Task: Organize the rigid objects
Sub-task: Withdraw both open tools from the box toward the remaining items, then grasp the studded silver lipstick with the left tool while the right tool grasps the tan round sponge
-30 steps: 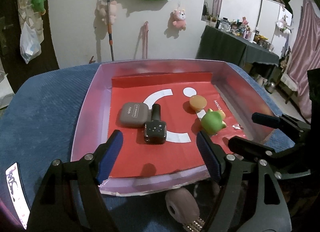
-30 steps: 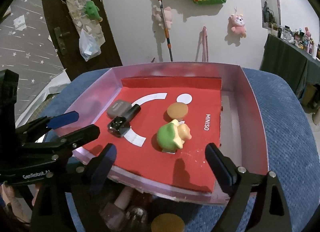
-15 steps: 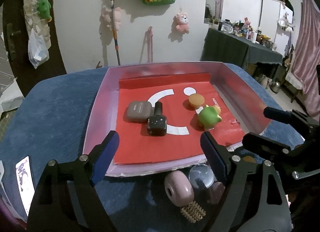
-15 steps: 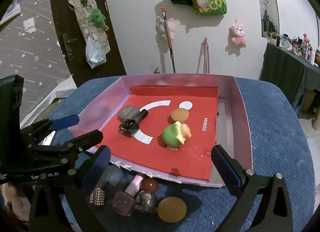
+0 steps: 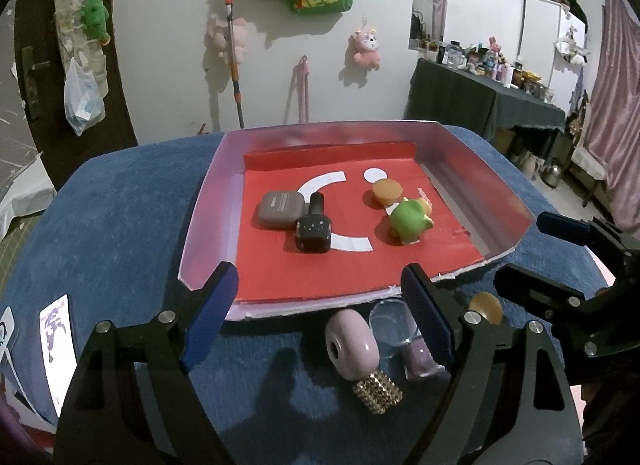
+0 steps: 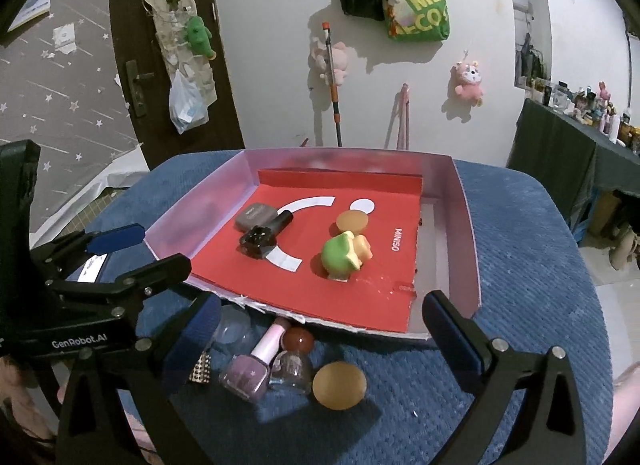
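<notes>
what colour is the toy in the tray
Green with a yellow underside, the toy shows best in the right wrist view.

Right gripper (image 6: 324, 329) hung wide apart and empty over the near edge of the blue cushion (image 6: 532, 265). Left gripper (image 6: 152, 249) reached in from the side, also spread. Just below the pink tray (image 6: 468, 233), a cluster: purple nail polish bottle (image 6: 252, 369), dark red ball (image 6: 299, 339), clear bottle (image 6: 294, 371), tan disc (image 6: 339, 385), studded gold cap (image 6: 200, 371). Inside, on the red liner (image 6: 360, 293): green toy (image 6: 344, 255), orange disc (image 6: 352, 221), grey case (image 6: 256, 216) touching a black bottle (image 6: 264, 235) laid on its side.
</notes>
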`<state>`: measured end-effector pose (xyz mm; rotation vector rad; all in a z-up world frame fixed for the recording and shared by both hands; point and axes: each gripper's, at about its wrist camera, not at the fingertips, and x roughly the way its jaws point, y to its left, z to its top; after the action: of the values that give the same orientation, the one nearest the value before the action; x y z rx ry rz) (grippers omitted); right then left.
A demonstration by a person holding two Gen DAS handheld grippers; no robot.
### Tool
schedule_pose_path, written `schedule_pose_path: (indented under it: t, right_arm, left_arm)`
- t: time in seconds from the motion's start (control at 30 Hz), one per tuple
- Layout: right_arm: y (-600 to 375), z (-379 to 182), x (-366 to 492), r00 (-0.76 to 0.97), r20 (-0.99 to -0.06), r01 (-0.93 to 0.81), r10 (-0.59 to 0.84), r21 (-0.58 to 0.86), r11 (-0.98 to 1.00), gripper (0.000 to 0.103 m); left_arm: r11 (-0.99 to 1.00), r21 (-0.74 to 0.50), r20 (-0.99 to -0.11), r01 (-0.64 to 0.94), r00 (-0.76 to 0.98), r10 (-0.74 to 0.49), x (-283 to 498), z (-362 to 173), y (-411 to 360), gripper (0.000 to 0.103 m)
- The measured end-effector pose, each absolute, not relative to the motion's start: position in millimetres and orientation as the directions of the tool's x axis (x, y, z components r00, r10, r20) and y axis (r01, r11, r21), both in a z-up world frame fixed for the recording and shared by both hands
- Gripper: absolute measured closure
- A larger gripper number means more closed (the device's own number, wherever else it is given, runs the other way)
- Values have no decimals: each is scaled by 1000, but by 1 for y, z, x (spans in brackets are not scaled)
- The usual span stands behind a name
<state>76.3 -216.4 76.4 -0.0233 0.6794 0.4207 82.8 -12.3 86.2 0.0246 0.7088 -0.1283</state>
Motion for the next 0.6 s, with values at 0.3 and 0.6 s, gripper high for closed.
schedule_pose_path:
  t: [0.3,0.6]
  right_arm:
    - [-218,72,61,696,-619,-389,363,100,916,0]
    - [-221,60,50,691,-635,-376,345,92,922,0]
  left_arm:
    - [993,-29,-668,119,736,-107,70,79,-10,19]
    - [993,-62,-694,100,711,-115,59,64,-1,20]
